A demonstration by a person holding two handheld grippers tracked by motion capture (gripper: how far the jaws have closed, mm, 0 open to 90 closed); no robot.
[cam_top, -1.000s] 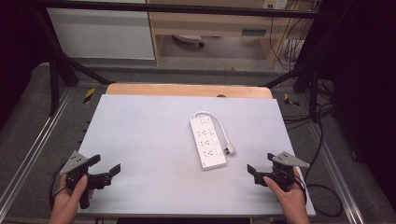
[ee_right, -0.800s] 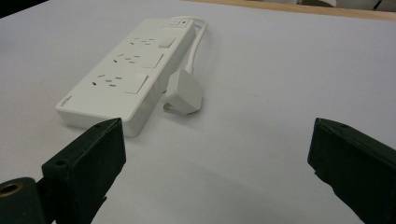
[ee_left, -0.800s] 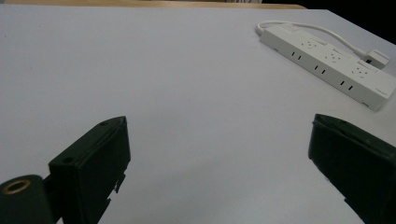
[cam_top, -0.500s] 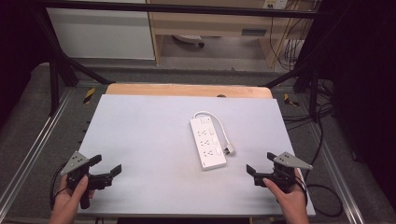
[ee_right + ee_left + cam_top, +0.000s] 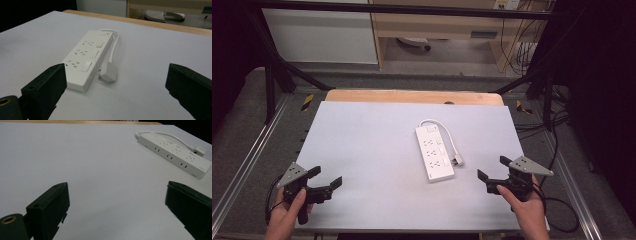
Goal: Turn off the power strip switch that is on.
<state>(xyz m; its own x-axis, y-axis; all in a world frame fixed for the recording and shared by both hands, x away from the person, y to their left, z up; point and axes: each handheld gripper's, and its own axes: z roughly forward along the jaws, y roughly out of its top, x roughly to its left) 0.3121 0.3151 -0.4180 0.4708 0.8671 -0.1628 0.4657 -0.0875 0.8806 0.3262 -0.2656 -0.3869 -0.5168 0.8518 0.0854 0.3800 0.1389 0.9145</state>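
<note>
A white power strip (image 5: 434, 152) lies flat on the pale table (image 5: 372, 140), right of centre, its long side running away from me. Its white cable loops from the far end down the right side to a white plug (image 5: 457, 161) lying beside it. My left gripper (image 5: 326, 176) is held near the front left corner, open, with nothing between its jaws. My right gripper (image 5: 492, 168) is open and hovers near the front right, a short way right of the strip's near end. The strip (image 5: 175, 152) is far right in the left gripper view. In the right gripper view the strip (image 5: 85, 57) and plug (image 5: 108, 72) lie just ahead.
A wooden edge (image 5: 412, 96) runs along the table's far side. Metal rails (image 5: 257, 150) flank the table on both sides, and black frame posts (image 5: 269, 75) stand at the back corners. Cables (image 5: 557, 120) hang at the right.
</note>
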